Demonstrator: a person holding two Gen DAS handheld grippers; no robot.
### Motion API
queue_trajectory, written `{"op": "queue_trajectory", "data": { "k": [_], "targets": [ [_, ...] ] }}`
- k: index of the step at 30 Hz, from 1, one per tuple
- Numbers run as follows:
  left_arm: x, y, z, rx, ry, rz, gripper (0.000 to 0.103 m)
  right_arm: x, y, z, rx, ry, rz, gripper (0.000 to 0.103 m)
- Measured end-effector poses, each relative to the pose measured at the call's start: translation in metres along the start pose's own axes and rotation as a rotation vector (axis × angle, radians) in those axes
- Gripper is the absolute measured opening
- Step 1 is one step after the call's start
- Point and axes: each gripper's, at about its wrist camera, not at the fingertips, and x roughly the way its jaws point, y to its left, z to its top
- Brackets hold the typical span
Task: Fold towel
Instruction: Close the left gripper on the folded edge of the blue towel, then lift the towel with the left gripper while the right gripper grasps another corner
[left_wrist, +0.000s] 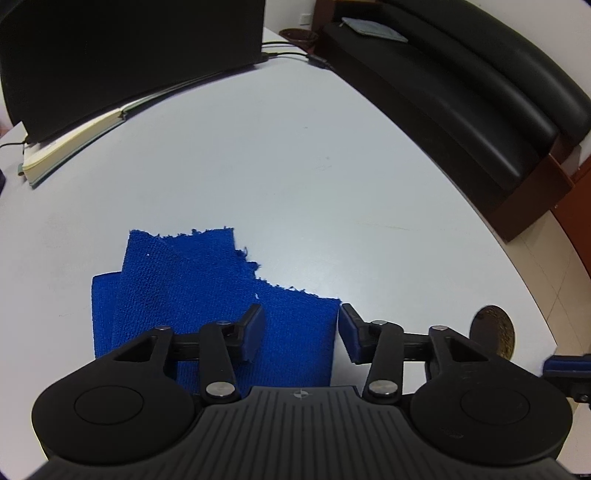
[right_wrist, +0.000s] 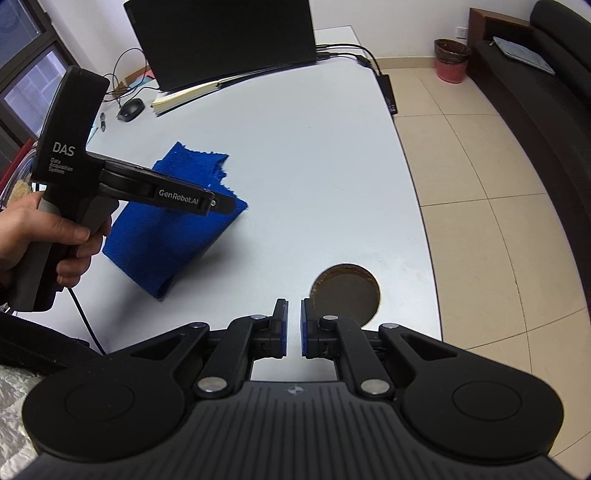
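Left tongs (right_wrist: 221, 202) read "GenRobot.AI" (also "DAS")

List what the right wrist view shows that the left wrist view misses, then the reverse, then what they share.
Right wrist only: a hand gripping the left gripper's handle, a black computer mouse, tiled floor.
Left wrist only: the open left gripper straddling the towel's near corner.
Both: the folded blue towel, white table, round cable hole, notebook.
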Motion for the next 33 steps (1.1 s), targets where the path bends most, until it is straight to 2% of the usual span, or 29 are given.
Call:
{"op": "queue_trajectory", "data": {
  "k": [9,15,17,19,23,33],
  "targets": [
    [0.005,-0.010,-0.001,0.058,-0.014,0.031,0.045,-0.003,-0.010,-0.007,0.024,0.000,-0.009,0.007],
    [0.005,-0.013,-0.005,0.098,-0.014,0.033,0.029,-0.003,-0.013,-0.004,0.026,-0.003,-0.007,0.007],
    [0.004,-0.007,-0.005,0.071,-0.016,0.030,0.016,-0.002,-0.012,-0.003,0.022,-0.004,-0.005,0.007],
    [0.003,-0.002,-0.006,0.054,-0.014,0.021,0.007,-0.001,-0.012,-0.001,0.018,-0.005,-0.003,0.007],
    [-0.002,0.007,-0.010,0.014,-0.011,-0.007,0.005,0.001,-0.010,0.005,0.006,-0.013,0.000,0.007],
    [-0.043,0.015,-0.020,-0.041,-0.078,-0.074,0.005,0.010,0.005,0.021,-0.031,-0.010,0.030,0.007]
  ]
}}
